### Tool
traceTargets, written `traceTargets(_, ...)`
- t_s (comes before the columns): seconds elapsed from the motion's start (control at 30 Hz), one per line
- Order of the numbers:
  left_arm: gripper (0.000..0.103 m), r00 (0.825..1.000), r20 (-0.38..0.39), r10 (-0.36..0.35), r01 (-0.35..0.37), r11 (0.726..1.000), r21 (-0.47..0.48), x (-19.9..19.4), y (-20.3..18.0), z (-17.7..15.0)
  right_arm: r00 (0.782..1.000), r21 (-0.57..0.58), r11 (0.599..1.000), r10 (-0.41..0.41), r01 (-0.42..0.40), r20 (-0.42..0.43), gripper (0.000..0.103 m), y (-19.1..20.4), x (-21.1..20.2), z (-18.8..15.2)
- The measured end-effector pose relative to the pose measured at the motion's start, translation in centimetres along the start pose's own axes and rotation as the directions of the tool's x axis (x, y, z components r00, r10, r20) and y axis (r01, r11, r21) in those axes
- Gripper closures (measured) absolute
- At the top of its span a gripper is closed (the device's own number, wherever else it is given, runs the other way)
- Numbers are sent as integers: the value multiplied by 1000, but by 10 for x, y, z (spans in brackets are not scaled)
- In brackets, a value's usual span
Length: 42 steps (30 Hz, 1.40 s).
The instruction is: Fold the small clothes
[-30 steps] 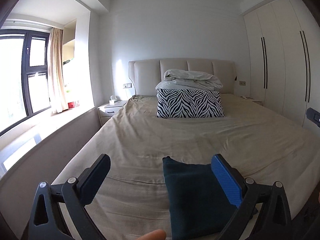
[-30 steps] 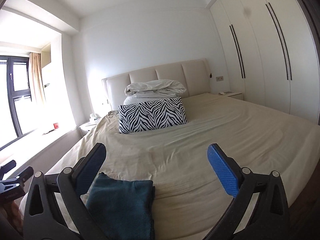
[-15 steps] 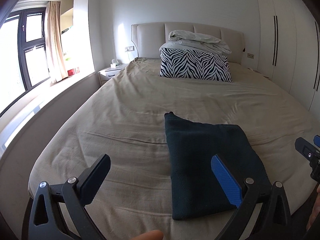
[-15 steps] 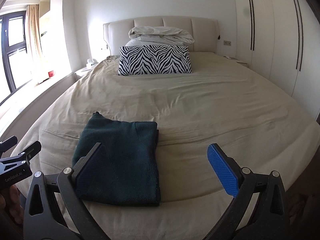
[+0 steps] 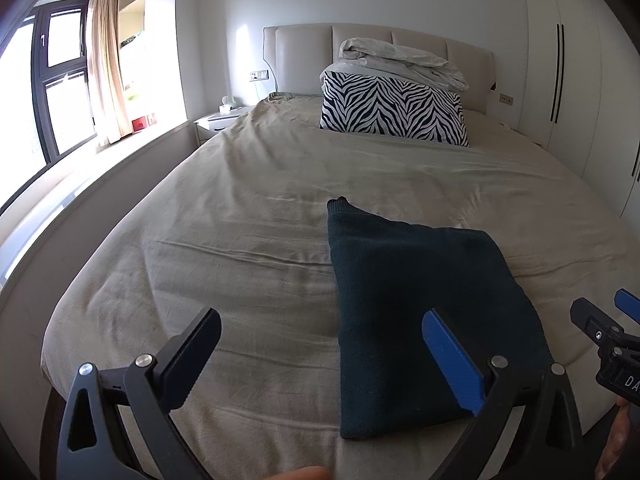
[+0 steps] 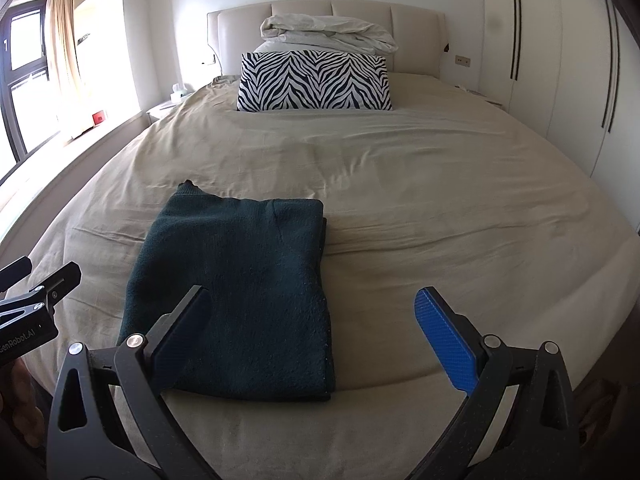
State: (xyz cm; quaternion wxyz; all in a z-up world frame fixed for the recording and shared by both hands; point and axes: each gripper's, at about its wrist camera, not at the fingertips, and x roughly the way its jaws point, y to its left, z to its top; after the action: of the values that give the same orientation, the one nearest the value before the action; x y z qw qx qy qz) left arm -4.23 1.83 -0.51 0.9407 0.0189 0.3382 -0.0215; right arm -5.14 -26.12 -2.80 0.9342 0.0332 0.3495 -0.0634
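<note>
A dark teal knit garment (image 5: 420, 312) lies folded into a rectangle near the foot of the beige bed (image 5: 248, 208); it also shows in the right wrist view (image 6: 240, 292). My left gripper (image 5: 320, 356) is open and empty, above the garment's left edge. My right gripper (image 6: 316, 328) is open and empty, above the garment's right edge. The right gripper's tip shows at the right edge of the left wrist view (image 5: 608, 332), and the left gripper at the left edge of the right wrist view (image 6: 28, 300).
A zebra-print pillow (image 6: 314, 82) and a bundled white duvet (image 6: 328, 32) lie at the padded headboard. A window ledge (image 5: 80, 168) and nightstand (image 5: 220, 120) stand on the left, white wardrobes (image 6: 560, 60) on the right.
Both grippers have risen and tilted down, so the whole folded garment and the foot of the bed come into view. Both stay open. The garment has not moved.
</note>
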Motion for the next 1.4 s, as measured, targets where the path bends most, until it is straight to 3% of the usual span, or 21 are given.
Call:
traceTargets(0.87,0,998,-57,-14,13,1000,-10,15,3,-12,995,16,1000,-18,20,-101,0,5,24,-10)
traceTargets(1.4,0,998,-64,-15,14,1000,-19,16,5,-13,993,25,999,-22,25,-118,0,6,26,-12)
